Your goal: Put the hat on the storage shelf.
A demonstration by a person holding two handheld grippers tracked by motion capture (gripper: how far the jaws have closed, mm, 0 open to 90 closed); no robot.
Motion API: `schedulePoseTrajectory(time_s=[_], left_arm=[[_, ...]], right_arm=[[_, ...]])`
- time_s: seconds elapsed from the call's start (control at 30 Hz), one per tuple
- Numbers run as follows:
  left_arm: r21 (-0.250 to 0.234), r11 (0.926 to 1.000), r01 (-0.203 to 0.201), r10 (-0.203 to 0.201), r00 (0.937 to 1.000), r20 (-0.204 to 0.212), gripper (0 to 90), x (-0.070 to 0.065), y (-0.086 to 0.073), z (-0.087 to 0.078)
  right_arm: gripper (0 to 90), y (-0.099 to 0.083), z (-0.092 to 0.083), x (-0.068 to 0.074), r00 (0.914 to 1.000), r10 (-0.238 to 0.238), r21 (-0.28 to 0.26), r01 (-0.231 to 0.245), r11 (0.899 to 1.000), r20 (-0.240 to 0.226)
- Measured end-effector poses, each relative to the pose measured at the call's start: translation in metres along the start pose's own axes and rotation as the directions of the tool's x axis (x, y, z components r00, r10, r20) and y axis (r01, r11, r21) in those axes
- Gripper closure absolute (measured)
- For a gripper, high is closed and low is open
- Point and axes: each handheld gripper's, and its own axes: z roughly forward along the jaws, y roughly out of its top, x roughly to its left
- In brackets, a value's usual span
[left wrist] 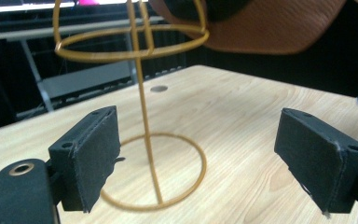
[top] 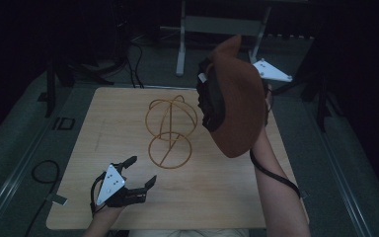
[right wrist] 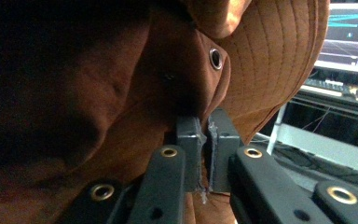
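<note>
Above the right half of the wooden table [top: 128, 207], the right gripper [right wrist: 204, 140] holds a brown bucket hat [top: 237, 106] in the air. Its jaws are pressed together on a fold of the hat's fabric, as the right gripper view shows, where the stitched brim [right wrist: 279, 56] curves up to the right and a metal eyelet [right wrist: 215, 58] sits just above the pinch. From the high view the hat hangs tilted, its dark lining [top: 212, 98] and hollow crown turned toward the left; nothing can be seen inside it. The hat is beside and slightly above the gold wire hat stand [top: 170, 131], apart from it.

That stand rests upright near the table's middle: a flat ring base [left wrist: 161, 170], a thin stem, and a rounded cage of hoops on top. The cage holds nothing.

Low at the table's near left, the left gripper [top: 140, 172] has its jaws spread wide with nothing between the pads, pointing toward the stand's base, which shows in the gap in the left gripper view.
</note>
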Motion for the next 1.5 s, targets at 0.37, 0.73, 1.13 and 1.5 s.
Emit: schedulePoseTrajectory(time_s=[0.37, 0.73, 1.13, 1.5], left_arm=[[0.008, 0.9994, 0.035, -0.035, 0.9992, -0.021, 15.0, 0.01, -0.011, -0.004], [0.006, 0.9995, 0.033, -0.032, 0.9989, -0.034, 14.9, 0.009, -0.014, -0.003], [0.003, 0.9985, 0.054, -0.054, 0.998, -0.031, 14.9, 0.011, -0.017, -0.003], [0.012, 0.9986, 0.051, -0.051, 0.9984, -0.023, 14.9, 0.008, -0.018, 0.001]], right_arm=[[84.9, 0.008, 0.05, 0.054, 0.9935, 0.008, 0.047, -0.003, 0.999, -0.113], [68.7, -0.01, 0.075, 0.1, 0.9621, -0.091, 0.111, 0.123, 0.986, -0.257], [45.6, -0.031, 0.084, 0.103, 0.942, 0.009, 0.176, 0.054, 0.983, -0.335], [31.1, -0.029, 0.062, 0.086, 0.9356, 0.058, 0.152, -0.005, 0.988, -0.348]])
